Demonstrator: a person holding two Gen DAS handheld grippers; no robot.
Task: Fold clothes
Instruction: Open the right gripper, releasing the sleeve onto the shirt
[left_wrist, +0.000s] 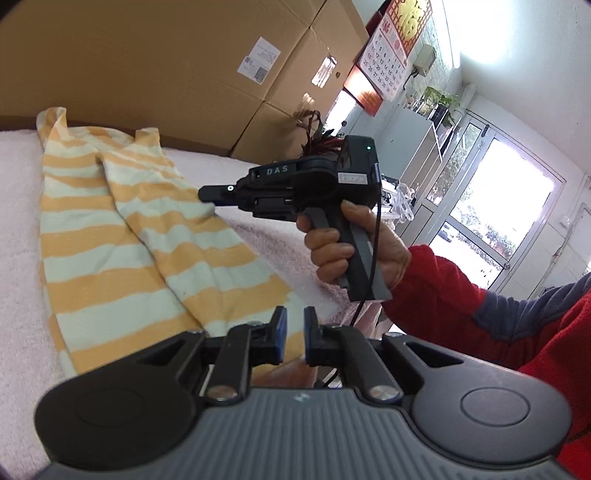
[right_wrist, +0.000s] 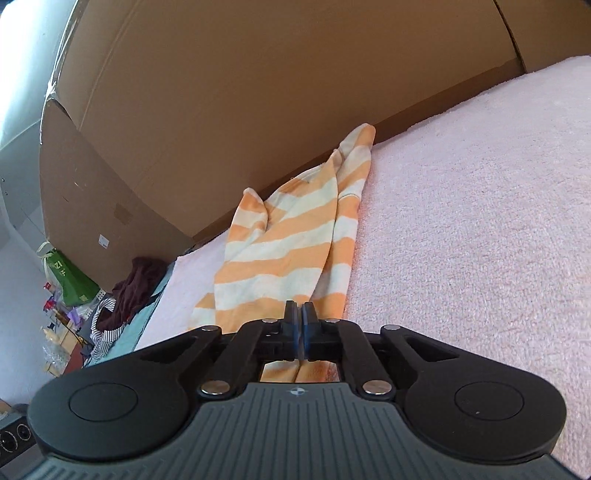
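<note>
Between the right jaws: the striped garment (right_wrist: 280, 243).
Right gripper (right_wrist: 299, 314) clamps its edge; left gripper (left_wrist: 294, 325) jaws slightly parted, empty.

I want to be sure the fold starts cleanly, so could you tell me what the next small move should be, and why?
Probably lift the right tongs a little and carry that edge across the striped garment. They look closed at its near edge, though a real pinch of cloth is hard to confirm. The left tongs stand slightly apart over the other end, gripping nothing, and the garment lies long on the pink blanket, not yet folded over.
</note>
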